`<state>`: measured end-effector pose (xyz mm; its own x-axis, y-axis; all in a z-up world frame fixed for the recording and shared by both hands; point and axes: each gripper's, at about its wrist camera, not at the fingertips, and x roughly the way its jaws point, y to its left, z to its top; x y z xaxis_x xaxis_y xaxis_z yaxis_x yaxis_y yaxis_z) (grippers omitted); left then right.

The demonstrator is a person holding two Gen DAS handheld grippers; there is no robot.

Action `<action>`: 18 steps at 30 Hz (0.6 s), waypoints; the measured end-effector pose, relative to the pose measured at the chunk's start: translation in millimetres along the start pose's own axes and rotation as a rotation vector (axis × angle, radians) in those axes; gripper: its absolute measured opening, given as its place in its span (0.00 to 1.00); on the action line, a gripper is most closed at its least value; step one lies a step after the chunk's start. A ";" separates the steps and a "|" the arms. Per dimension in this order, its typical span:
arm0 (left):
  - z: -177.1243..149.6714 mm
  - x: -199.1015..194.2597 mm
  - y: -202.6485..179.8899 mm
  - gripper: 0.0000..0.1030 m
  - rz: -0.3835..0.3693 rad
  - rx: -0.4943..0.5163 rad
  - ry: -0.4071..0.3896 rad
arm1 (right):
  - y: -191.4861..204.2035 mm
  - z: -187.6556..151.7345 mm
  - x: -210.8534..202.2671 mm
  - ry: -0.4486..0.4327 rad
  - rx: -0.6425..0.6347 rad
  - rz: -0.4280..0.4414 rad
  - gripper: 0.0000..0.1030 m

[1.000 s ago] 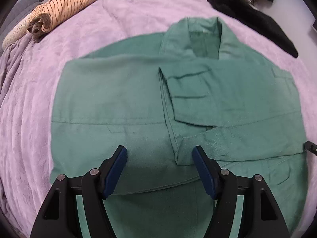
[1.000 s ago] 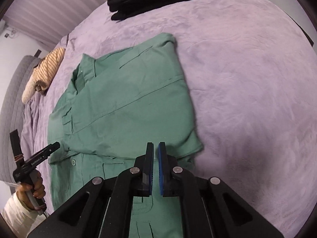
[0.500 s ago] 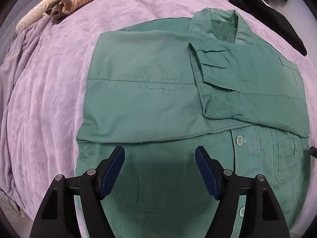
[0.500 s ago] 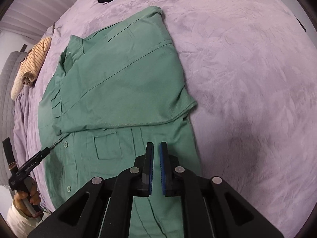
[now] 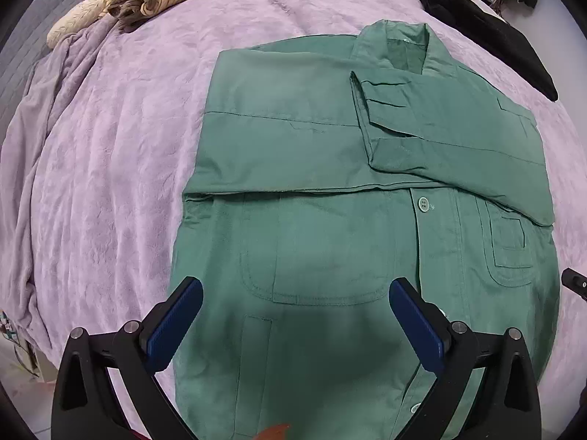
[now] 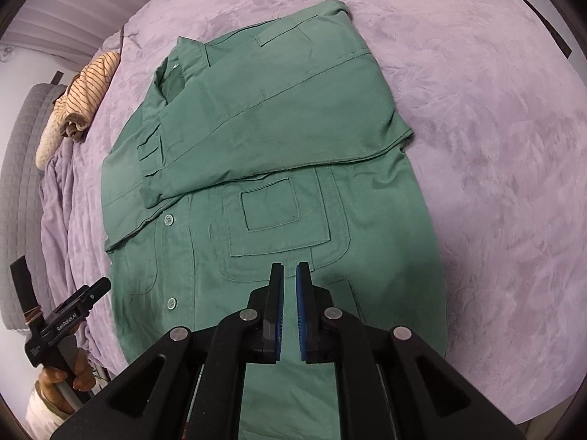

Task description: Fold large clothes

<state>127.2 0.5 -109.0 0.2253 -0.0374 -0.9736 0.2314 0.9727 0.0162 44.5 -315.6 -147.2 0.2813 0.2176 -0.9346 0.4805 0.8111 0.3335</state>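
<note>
Green work shirt (image 5: pixel 330 190) lies flat on the lilac bedspread (image 5: pixel 110 168), both sleeves already folded across its chest; the bottom-up fold remains. Its jaws having just opened wide, the left gripper (image 5: pixel 293 315) hovers empty, while the right gripper (image 6: pixel 290 308) is nearly closed, pinching nothing.

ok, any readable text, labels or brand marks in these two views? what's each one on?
"CenRobot.AI": white print on the black body of the left gripper, seen in the right wrist view; small, so the reading is approximate.
A smaller white mark lower on that body is too small to read.
Green shirt: no readable label or print.
</note>
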 end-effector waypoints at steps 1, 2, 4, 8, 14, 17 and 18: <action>-1.2 -1.7 2.2 0.99 -0.003 -0.004 0.003 | 2.6 -1.0 -2.7 -0.003 -0.001 0.001 0.07; -2.7 -3.9 3.9 0.99 -0.007 -0.009 0.007 | 5.0 -1.1 -5.1 -0.006 -0.002 0.004 0.07; -3.6 -7.6 7.3 0.99 -0.011 -0.012 0.008 | 9.3 -0.8 -10.8 -0.015 -0.006 0.008 0.07; -8.5 -19.3 8.4 0.99 -0.014 -0.014 -0.007 | 20.0 -0.3 -22.7 -0.034 -0.027 0.001 0.38; -10.7 -32.9 11.9 0.99 -0.032 -0.036 -0.001 | 37.8 -0.3 -40.2 -0.071 -0.068 -0.006 0.58; -11.2 -38.7 10.1 0.99 -0.024 -0.021 -0.007 | 41.4 -1.3 -45.9 -0.079 -0.069 -0.008 0.66; -11.4 -40.3 10.1 0.99 -0.025 -0.019 -0.007 | 42.6 -2.1 -47.9 -0.084 -0.071 -0.007 0.70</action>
<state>109.7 14.4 -72.2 0.2267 -0.0636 -0.9719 0.2191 0.9756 -0.0127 49.8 -290.3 -88.5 0.3479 0.1679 -0.9224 0.4232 0.8497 0.3144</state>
